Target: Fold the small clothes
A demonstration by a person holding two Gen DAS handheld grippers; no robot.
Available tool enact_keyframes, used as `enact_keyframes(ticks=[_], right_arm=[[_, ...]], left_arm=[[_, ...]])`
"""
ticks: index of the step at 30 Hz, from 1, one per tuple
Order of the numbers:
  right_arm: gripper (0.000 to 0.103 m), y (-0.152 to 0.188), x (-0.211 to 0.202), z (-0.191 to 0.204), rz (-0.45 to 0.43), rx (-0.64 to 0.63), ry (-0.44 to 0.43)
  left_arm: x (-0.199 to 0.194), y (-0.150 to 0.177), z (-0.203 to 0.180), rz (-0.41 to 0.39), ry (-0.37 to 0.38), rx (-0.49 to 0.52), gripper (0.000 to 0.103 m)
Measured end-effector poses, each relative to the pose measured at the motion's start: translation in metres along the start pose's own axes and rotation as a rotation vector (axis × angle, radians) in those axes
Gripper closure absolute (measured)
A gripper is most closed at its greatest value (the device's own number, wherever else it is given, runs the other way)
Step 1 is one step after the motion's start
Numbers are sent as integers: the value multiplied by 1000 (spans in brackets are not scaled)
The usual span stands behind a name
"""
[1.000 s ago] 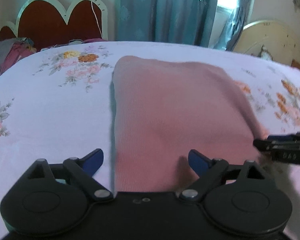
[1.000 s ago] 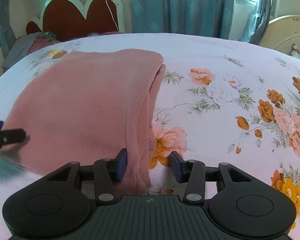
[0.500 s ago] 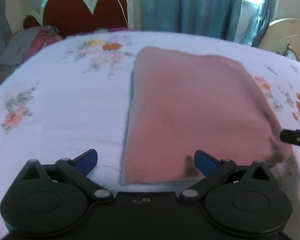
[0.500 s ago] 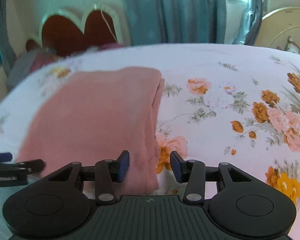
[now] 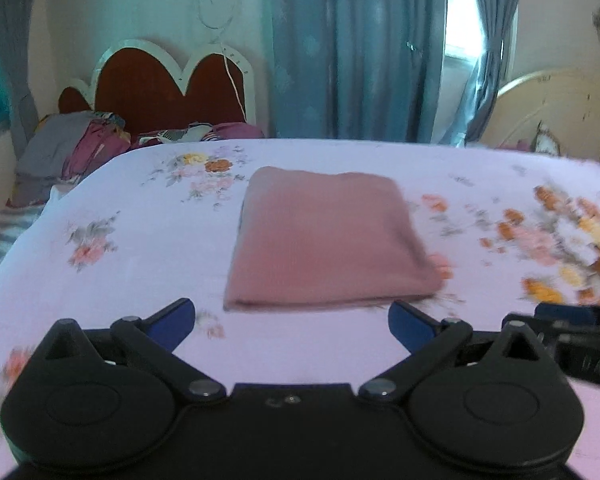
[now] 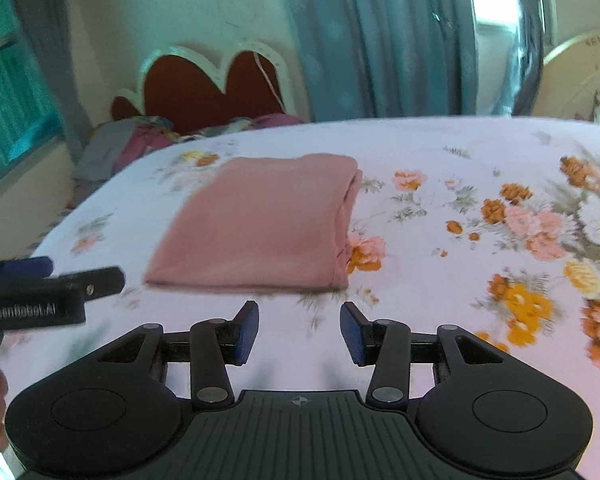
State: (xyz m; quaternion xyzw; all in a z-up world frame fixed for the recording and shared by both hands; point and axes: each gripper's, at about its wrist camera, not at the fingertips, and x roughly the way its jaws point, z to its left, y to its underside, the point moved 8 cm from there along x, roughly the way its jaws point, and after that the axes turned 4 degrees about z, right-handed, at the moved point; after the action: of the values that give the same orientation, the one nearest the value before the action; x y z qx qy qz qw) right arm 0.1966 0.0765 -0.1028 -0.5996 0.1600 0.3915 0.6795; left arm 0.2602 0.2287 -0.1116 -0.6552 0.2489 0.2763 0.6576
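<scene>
**A:** Pink top (image 5: 324,240) is folded into a flat rectangle on the flowery bedsheet (image 5: 140,272), just ahead of both tongs and touching neither. The fold on this one looks finished to me.

**B:** Agreed. Left tongs (image 5: 290,322) are spread wide and have just been opening, nothing between them. Right tongs (image 6: 298,330) are partly open, also empty. Next move is probably grabbing another piece, maybe from the pile of clothes (image 5: 72,144) far off past the left tongs.
</scene>
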Motion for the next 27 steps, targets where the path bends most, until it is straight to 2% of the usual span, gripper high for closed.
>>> enact_keyframes(ticks=[1,2,3,4,7,11,15,16,20,27], right_arm=[[46,5,-16,3,-10,-8,0],[18,10,-35,6,-34,-12,6],[8,14,-51,8,-67,-19,12],[4,17,-68,11,-103,-35,16],[4,27,-112,17,-165,-49,32],[4,33,-153,22,-216,-29,45],[3,34,-185,30,-268,-22,68],[0,34,-192,32,-279,-27,71],[0,37,-208,41,-318,-51,63],[0,40,-217,45,-329,-56,59]], left_arm=[[-17,4,-1,-13,-16,-11,0],[-31,8,-2,-28,-29,-13,0],[-43,11,-2,-44,-43,-11,0],[-58,15,-3,-59,-59,-3,0],[-91,24,-4,-82,-80,10,0],[-130,34,-3,-117,-151,20,0],[-156,42,0,-124,-130,-8,0],[-163,44,2,-127,-123,-21,0],[-178,47,4,-147,-119,-42,0],[-187,53,9,-148,-107,-71,0]])
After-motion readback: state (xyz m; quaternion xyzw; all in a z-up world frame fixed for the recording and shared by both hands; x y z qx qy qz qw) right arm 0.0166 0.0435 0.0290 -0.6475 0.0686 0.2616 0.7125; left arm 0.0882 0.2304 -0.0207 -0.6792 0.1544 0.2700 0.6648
